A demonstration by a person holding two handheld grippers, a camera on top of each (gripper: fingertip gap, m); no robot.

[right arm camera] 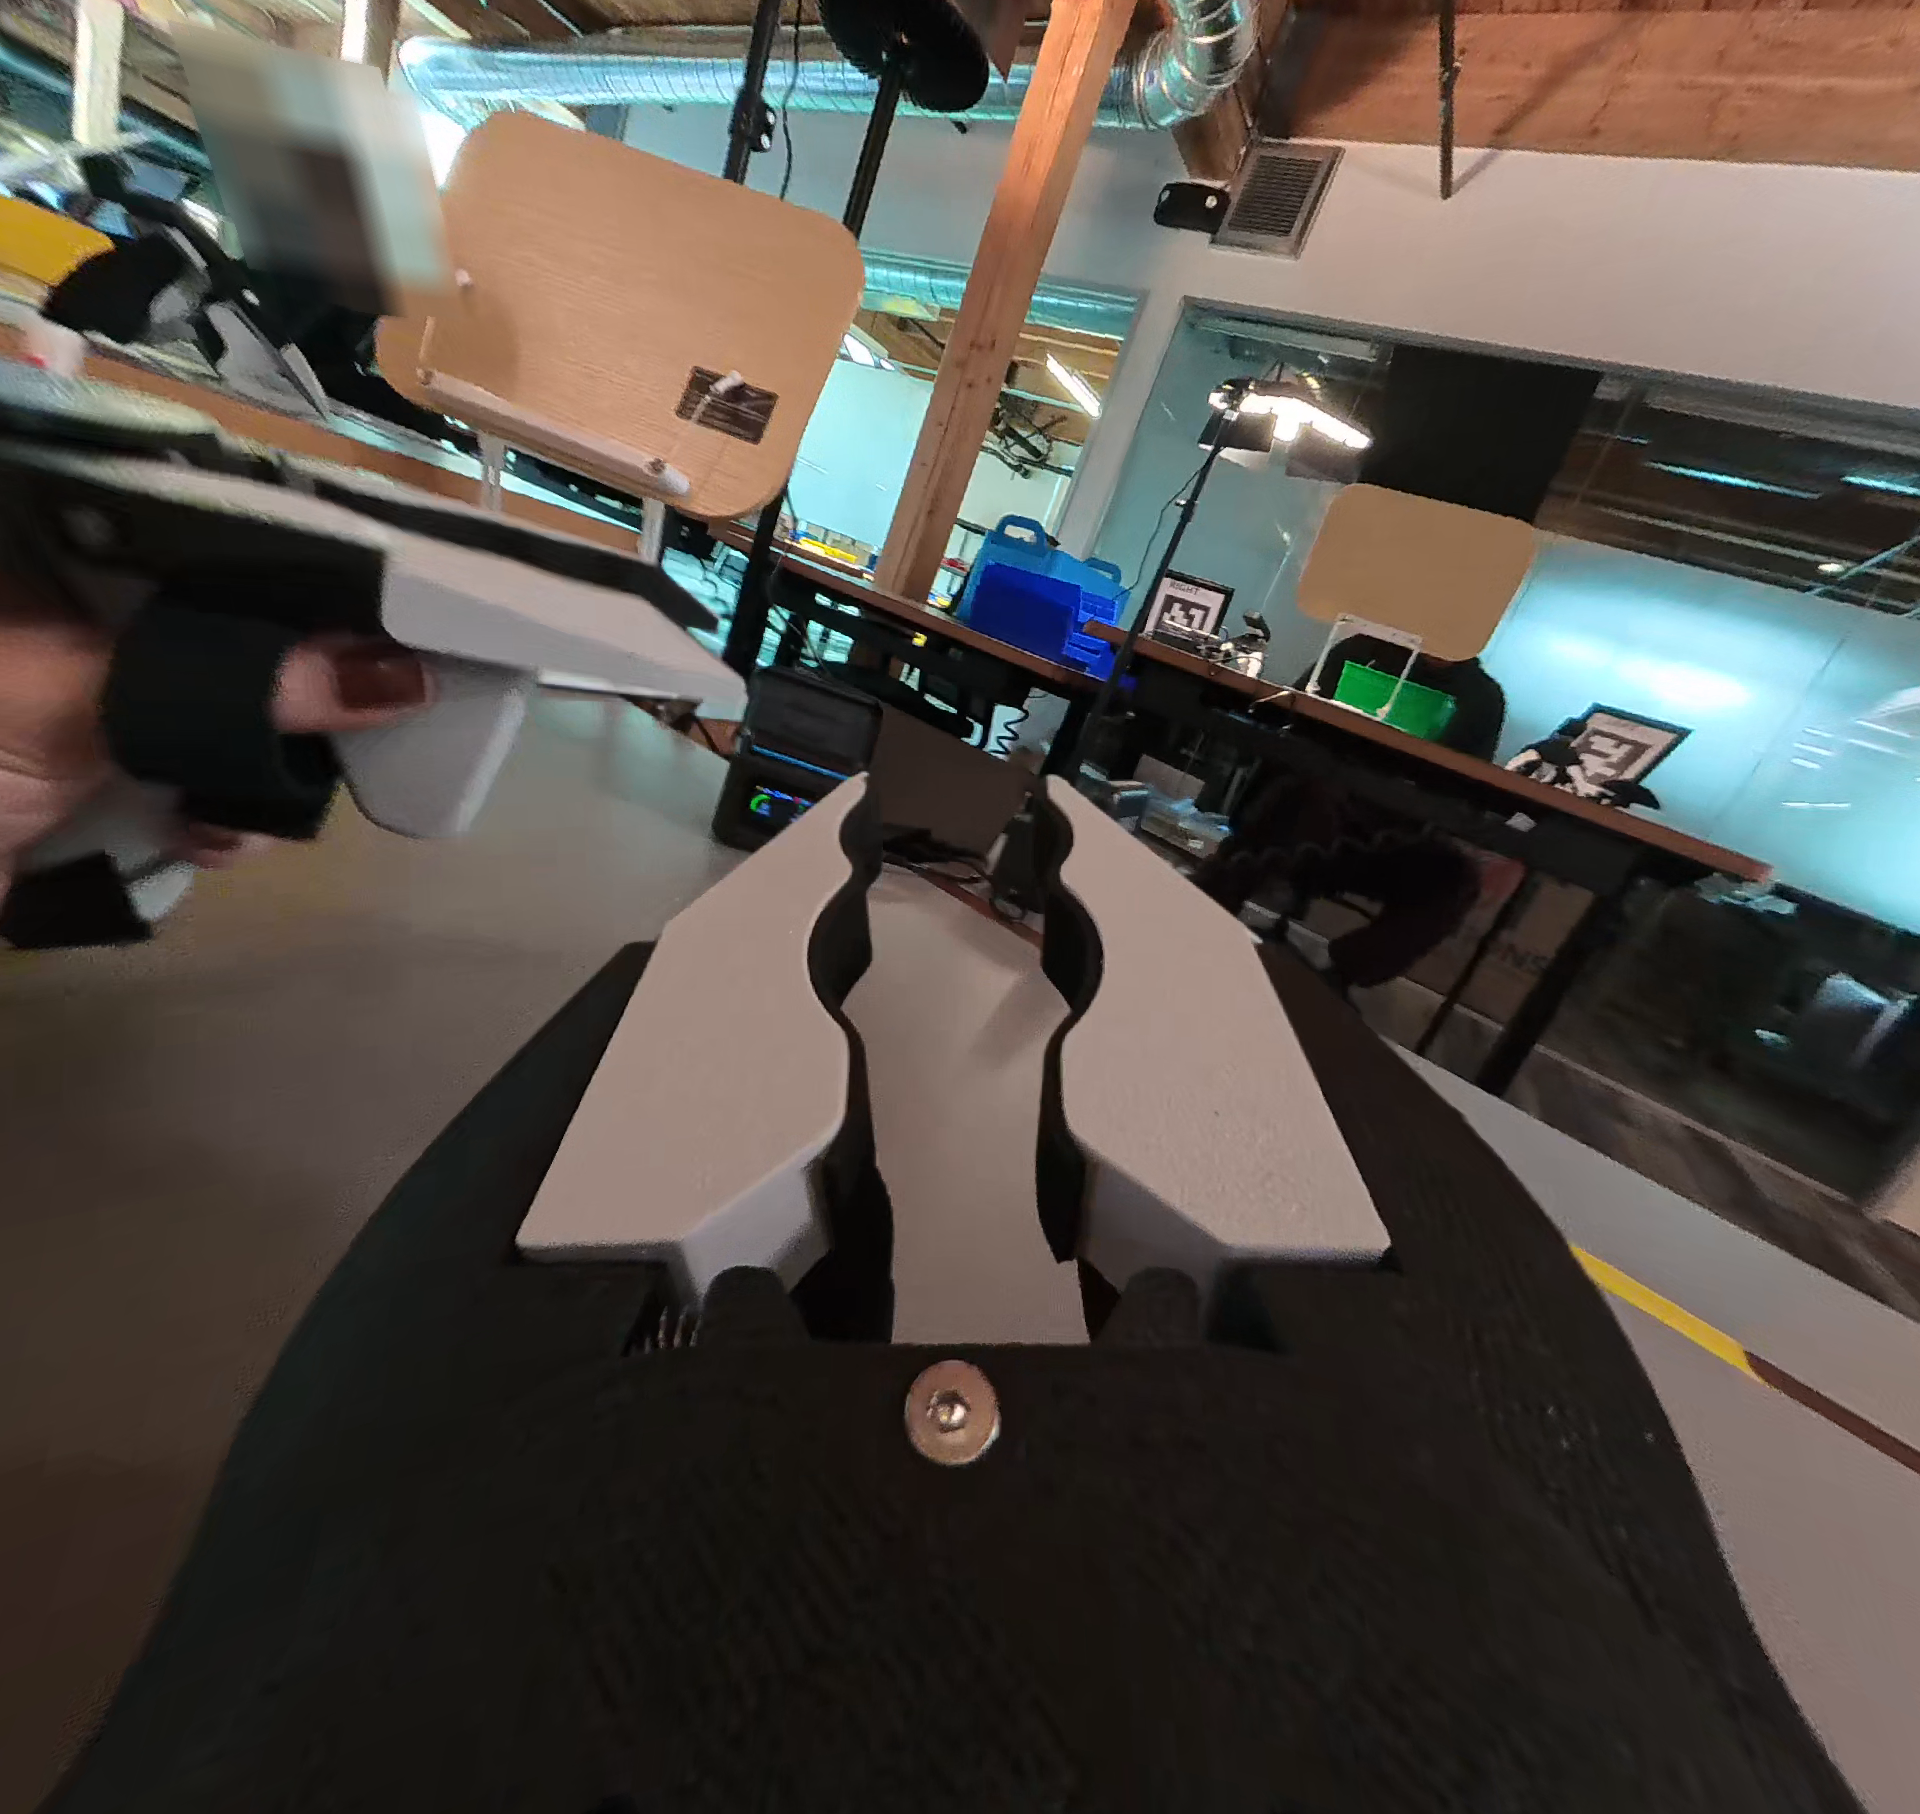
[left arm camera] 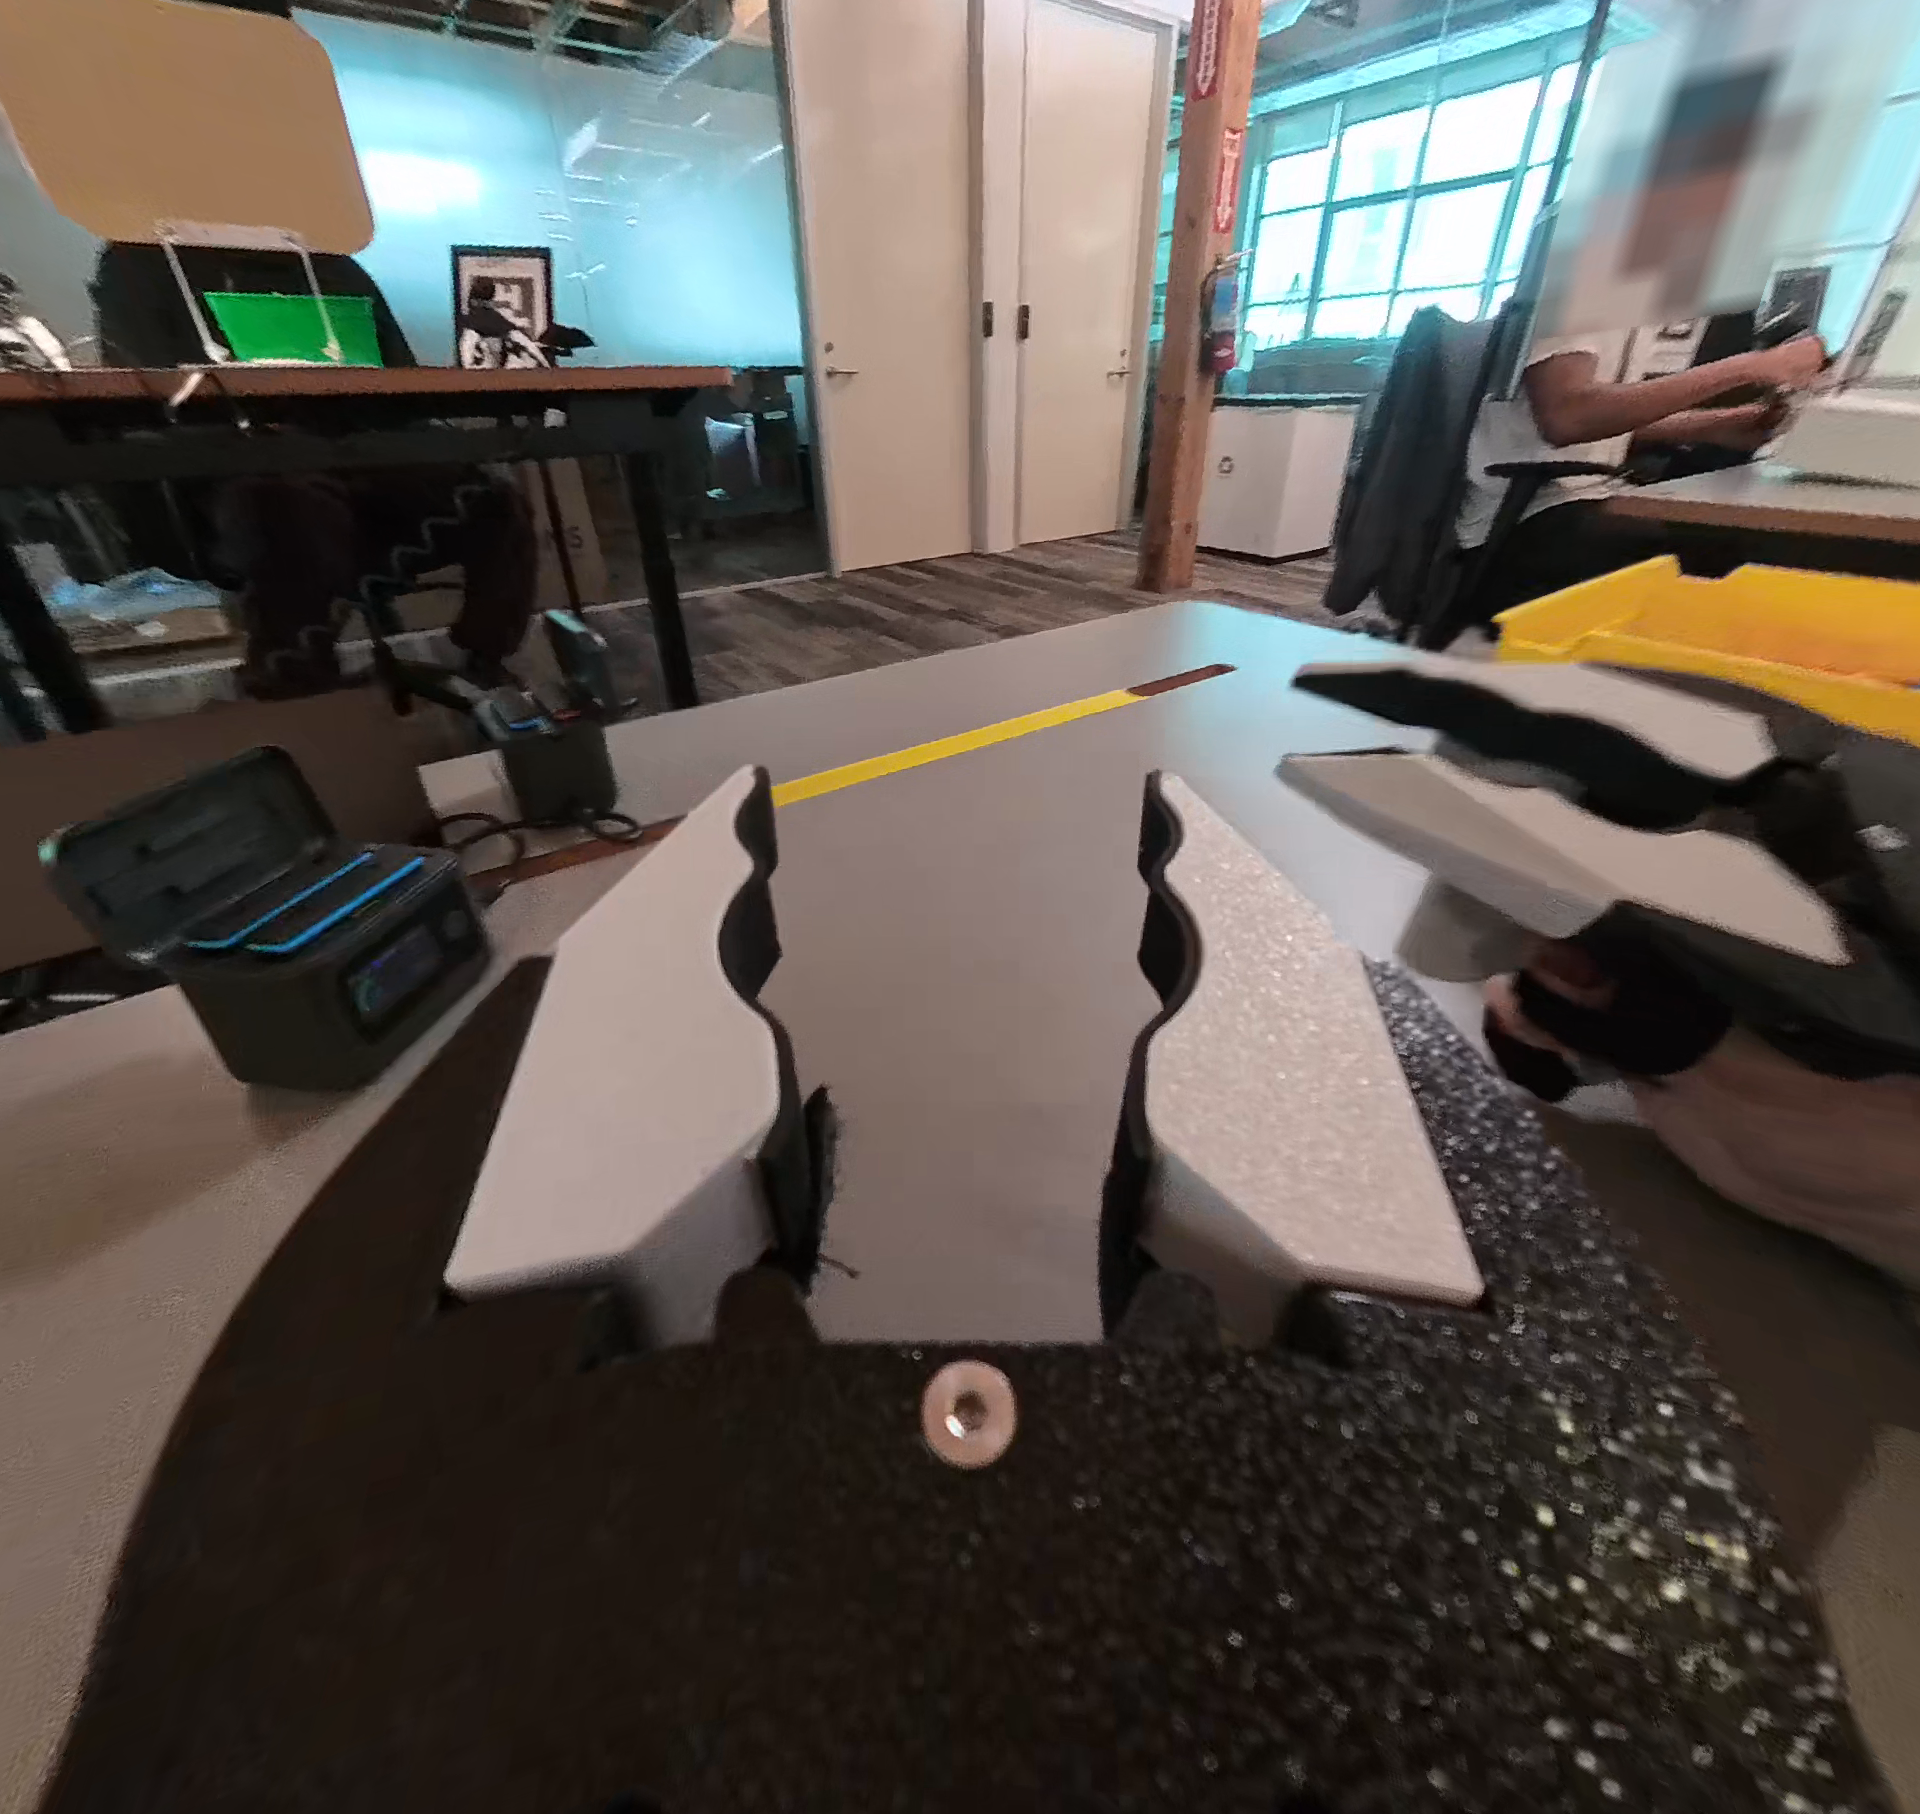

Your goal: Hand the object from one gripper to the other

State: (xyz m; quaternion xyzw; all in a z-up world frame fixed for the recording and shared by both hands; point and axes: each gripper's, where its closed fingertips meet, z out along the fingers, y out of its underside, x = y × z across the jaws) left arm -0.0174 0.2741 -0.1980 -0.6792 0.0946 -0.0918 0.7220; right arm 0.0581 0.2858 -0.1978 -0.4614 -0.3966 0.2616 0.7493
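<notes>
- The left hand-held gripper (left arm camera: 956,798) is held low over the grey surface (left arm camera: 935,933), its white fingers (left arm camera: 644,1016) spread wide with only bare tabletop showing between them.
- The right hand-held gripper (right arm camera: 956,808) has its fingers parted by a narrower gap, and nothing sits between them either.
- The object to be handed over cannot be seen in either view; I cannot tell where it is.
- In the left wrist view the right hand-held gripper (left arm camera: 1299,725) comes in from the right edge, turned on its side, with a hand (left arm camera: 1590,1016) in a black strap on its handle.
- A yellow bin (left arm camera: 1714,632) stands toward the far right corner of the surface.
- A strip of yellow tape (left arm camera: 956,746) runs along the surface toward its far edge.
- A dark case with blue trim (left arm camera: 281,933) sits, lid up, near the left edge.
</notes>
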